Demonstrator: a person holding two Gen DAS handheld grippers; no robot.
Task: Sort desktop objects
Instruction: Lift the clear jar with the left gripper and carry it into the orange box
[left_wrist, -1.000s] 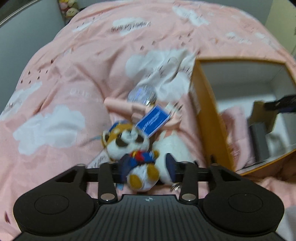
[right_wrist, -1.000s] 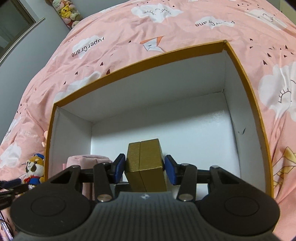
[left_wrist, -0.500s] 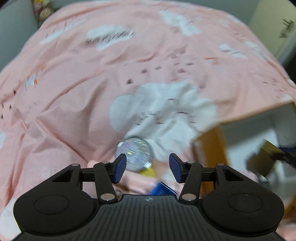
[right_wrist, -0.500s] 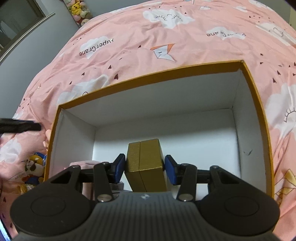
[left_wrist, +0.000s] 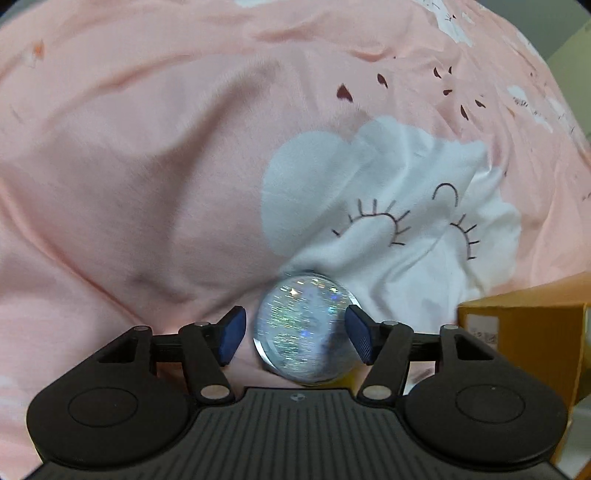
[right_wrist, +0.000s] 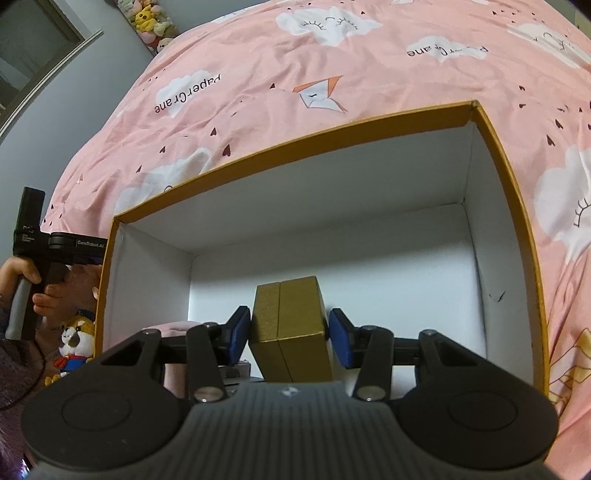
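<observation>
Left gripper (left_wrist: 293, 338) spread around glitter ball (left_wrist: 304, 334); right gripper (right_wrist: 290, 338) clamping gold box (right_wrist: 290, 332)

Bedsheet (left_wrist: 147, 184): soft pink cloth, matt, creased, printed with white clouds.
Glitter ball (left_wrist: 304, 332): clear and glossy, glass or plastic, full of iridescent sparkle, lying on the bedsheet.
Storage box (right_wrist: 369, 240): cardboard, matt white inside, ochre paper outside and along the rim.
Gold box (right_wrist: 291, 325): finely textured paper wrap, dull metallic sheen, inside the storage box.
Gripper fingers (right_wrist: 238, 334): blue ribbed pads, rubbery; black matt plastic body, shiny metal pins.
Plush raccoon (right_wrist: 75, 341): fuzzy fabric, left of the storage box.
</observation>
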